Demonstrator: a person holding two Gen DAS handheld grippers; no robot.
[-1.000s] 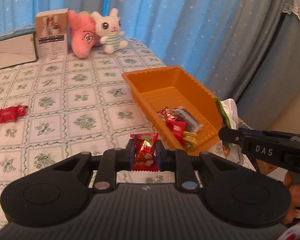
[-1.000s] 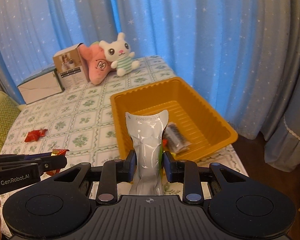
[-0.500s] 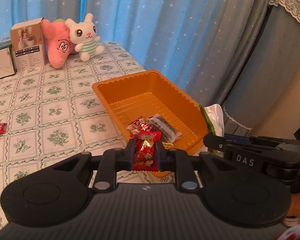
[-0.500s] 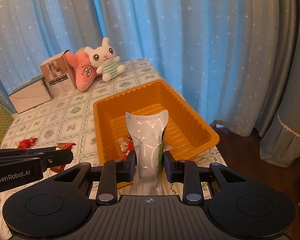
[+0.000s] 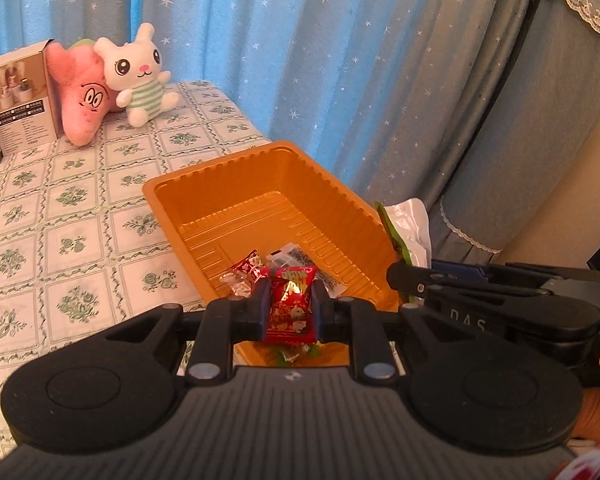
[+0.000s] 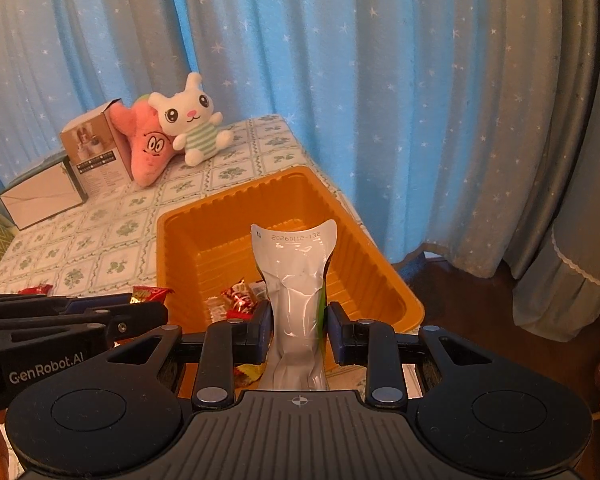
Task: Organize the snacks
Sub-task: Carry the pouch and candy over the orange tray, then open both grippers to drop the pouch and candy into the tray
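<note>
Both grippers are loaded: my left gripper (image 5: pixel 288 312) pinches a small red candy packet (image 5: pixel 290 305) above the near end of the orange tray (image 5: pixel 236 168), and my right gripper (image 6: pixel 298 330) is clamped around the middle of a silver pouch (image 6: pixel 298 280) standing upright over the same tray. I judge both light and crinkly, the foil slick. The pouch looks soft, so a mid-body pinch suits it better than its curling top edge.

Two wrist views, side by side, both close above the orange tray (image 5: pixel 204 216) (image 6: pixel 180 240).
</note>
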